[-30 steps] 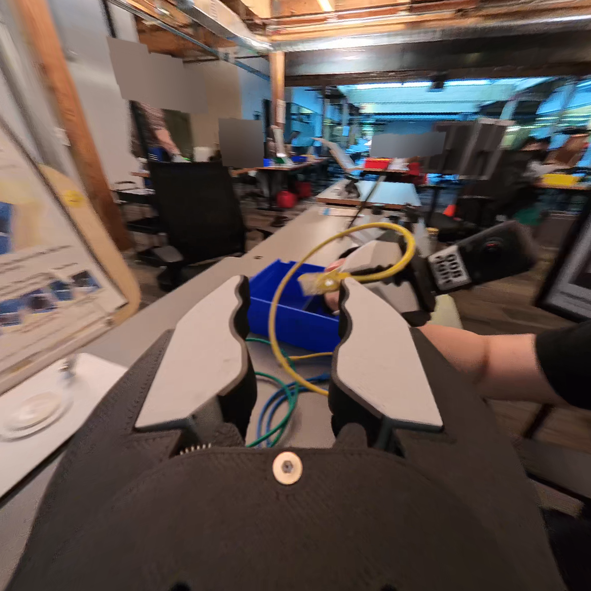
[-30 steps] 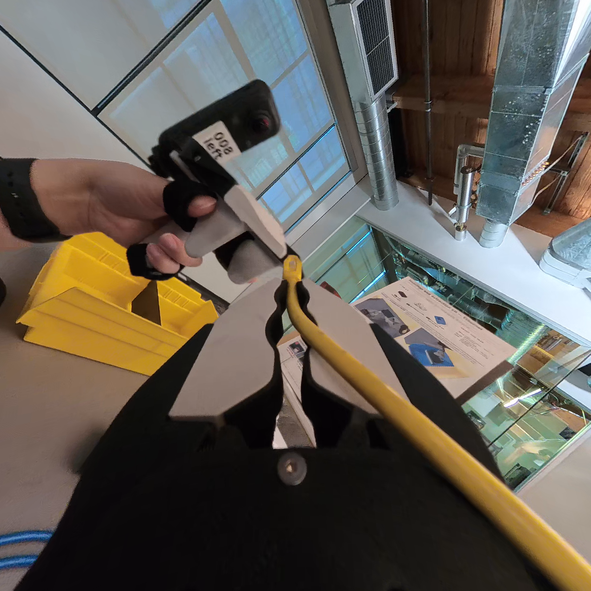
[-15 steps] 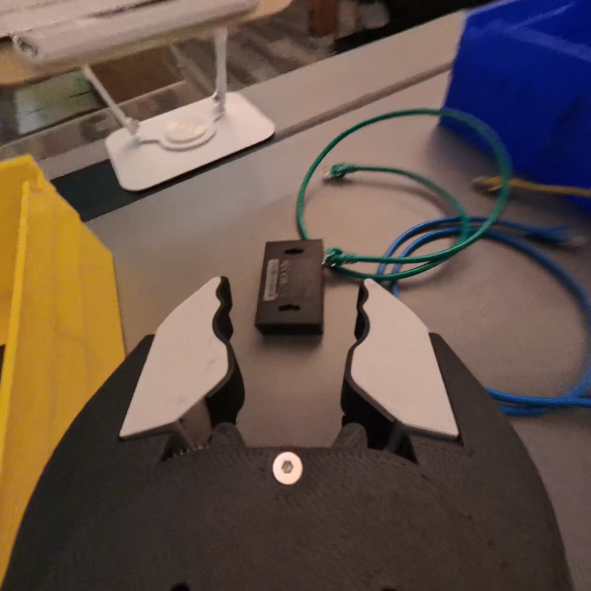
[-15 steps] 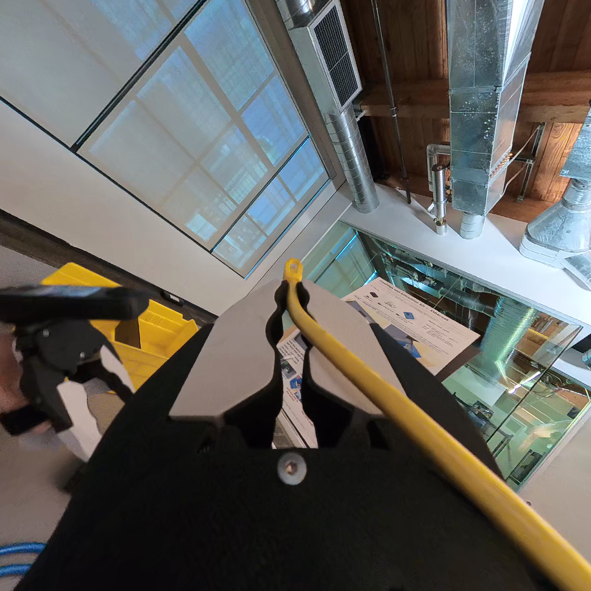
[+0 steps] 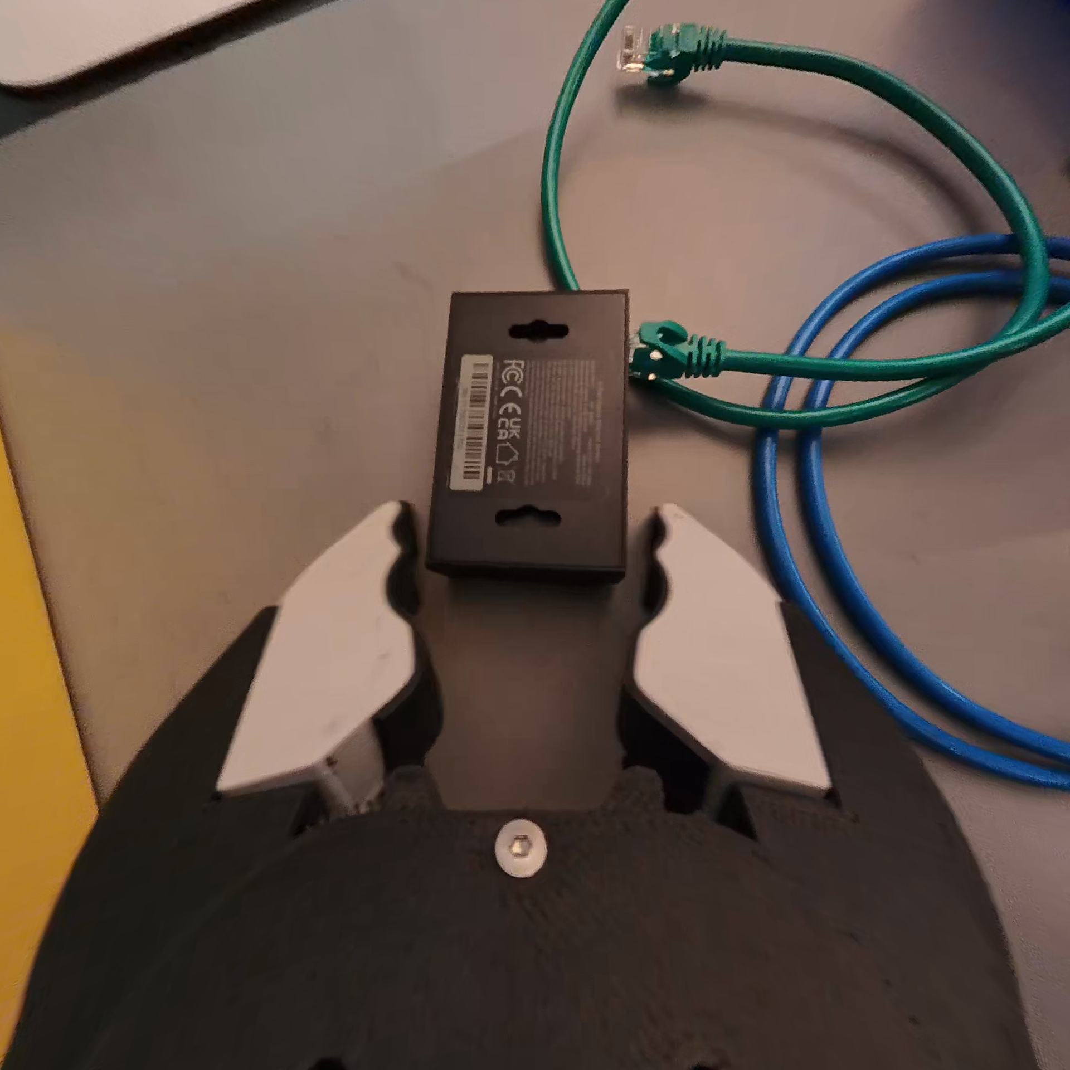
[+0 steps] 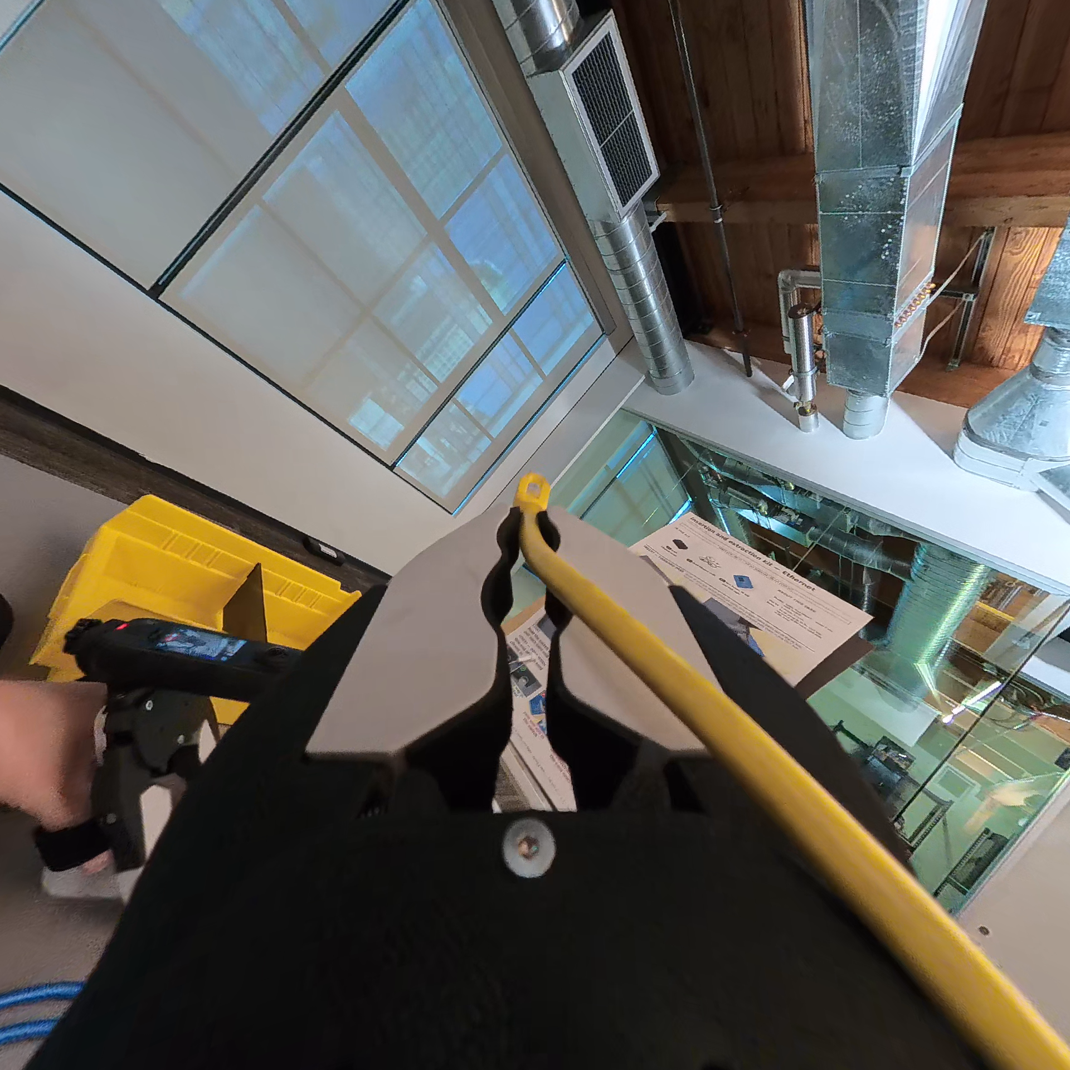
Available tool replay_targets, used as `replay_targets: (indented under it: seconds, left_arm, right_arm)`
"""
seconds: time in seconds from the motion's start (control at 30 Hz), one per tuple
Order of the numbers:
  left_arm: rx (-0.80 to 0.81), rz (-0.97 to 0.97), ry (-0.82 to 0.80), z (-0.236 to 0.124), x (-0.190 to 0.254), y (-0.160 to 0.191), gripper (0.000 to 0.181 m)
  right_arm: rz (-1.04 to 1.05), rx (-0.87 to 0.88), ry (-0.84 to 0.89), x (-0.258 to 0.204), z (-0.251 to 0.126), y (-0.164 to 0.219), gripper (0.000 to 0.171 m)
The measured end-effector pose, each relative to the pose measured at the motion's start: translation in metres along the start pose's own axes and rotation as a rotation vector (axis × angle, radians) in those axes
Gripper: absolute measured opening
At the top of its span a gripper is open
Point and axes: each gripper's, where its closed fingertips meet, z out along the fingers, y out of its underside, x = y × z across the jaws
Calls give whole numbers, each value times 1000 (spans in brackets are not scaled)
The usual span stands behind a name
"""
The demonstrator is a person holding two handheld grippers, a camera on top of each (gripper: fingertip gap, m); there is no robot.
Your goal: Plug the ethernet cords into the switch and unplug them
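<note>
In the left wrist view a black switch (image 5: 532,428) lies upside down on the grey table, its labelled underside up. My left gripper (image 5: 530,518) is open, its fingertips on either side of the switch's near end. A green cord (image 5: 810,365) has one plug against the switch's right side and its other plug (image 5: 666,49) loose farther off. A blue cord (image 5: 810,521) loops to the right. My right gripper (image 6: 530,512) is shut on a yellow cord (image 6: 695,683), whose plug end sticks out past the fingertips, raised and pointing up at the ceiling.
A yellow bin (image 6: 173,579) stands at the left and shows at the left edge of the left wrist view (image 5: 23,695). A white stand base (image 5: 87,35) is at the far left. A printed sheet (image 6: 752,596) stands behind. The left gripper and a hand (image 6: 87,752) show low in the right wrist view. One gripper's finger ends stand about 40 cm off the other's.
My left gripper has swung away from the yellow cord's plug, down to the table, and closed in on the switch. My right gripper keeps hold of the yellow cord.
</note>
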Motion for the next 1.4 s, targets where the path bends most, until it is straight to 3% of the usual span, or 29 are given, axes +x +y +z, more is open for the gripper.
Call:
replay_targets:
  seconds: [0.03, 0.2, 0.5, 0.63, 0.93, 1.1, 1.2, 1.3, 1.4]
  left_arm:
    - [6, 13, 10, 0, 1, -1, 61]
    - [9, 21, -6, -1, -3, -8, 61]
    - [214, 404, -361, -67, -15, -85, 60]
    - [385, 387, -393, -110, -15, -126, 60]
    - [717, 247, -319, -197, -21, -205, 60]
    - [835, 202, -314, -221, -27, -209, 60]
    - [861, 187, -323, -236, -37, -208, 60]
    - [898, 163, -339, -254, -48, -204, 60]
    - [912, 142, -381, -270, -65, -196, 60]
  right_arm:
    - [1, -3, 0, 0, 0, 1, 6]
    - [24, -44, -11, 0, 3, 16, 6]
    - [54, -144, -52, -12, 13, 53, 6]
    - [70, -152, -59, -23, 21, 52, 6]
    - [-7, -91, 137, -39, 31, 17, 6]
    - [-101, -200, 124, -63, 42, 15, 6]
    - [-171, -294, 129, -68, 46, 28, 6]
    - [-75, -398, 78, -71, 49, 55, 6]
    - [-128, -406, 126, -53, 43, 63, 6]
